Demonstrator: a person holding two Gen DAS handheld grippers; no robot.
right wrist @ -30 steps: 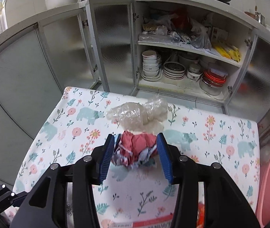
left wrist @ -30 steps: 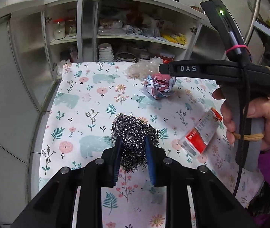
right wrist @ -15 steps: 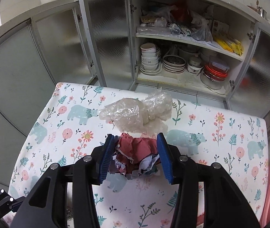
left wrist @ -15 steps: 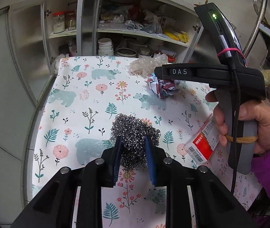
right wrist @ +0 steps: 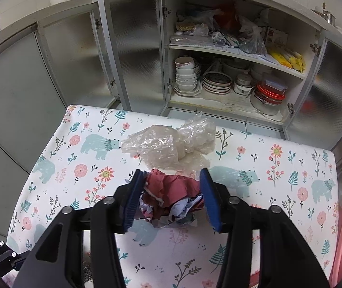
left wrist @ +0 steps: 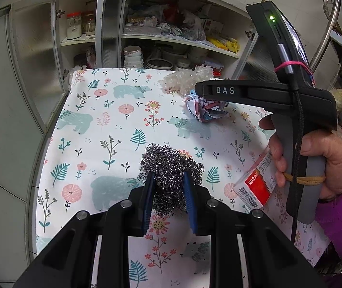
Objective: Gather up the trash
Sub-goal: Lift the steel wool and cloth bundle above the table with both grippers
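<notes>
Left gripper (left wrist: pixel 168 192) clenched on steel wool scourer (left wrist: pixel 171 168), its lower part hidden between the pads. Right gripper (right wrist: pixel 172 195) pinching crumpled paper ball (right wrist: pixel 173 196) above the floral tablecloth (right wrist: pixel 267 168). Beyond lies crinkled clear plastic wrap (right wrist: pixel 168 144); the red-and-white packet (left wrist: pixel 255 184) is partly hidden behind the hand.

Both cameras sit just behind their jaws, looking down and forward over the tablecloth (left wrist: pixel 94 110) toward the cupboard (right wrist: pixel 231 55). The left view looks from nearer the table's front. Both show the paper wad (left wrist: pixel 204 110) and plastic bag (right wrist: pixel 168 144).
</notes>
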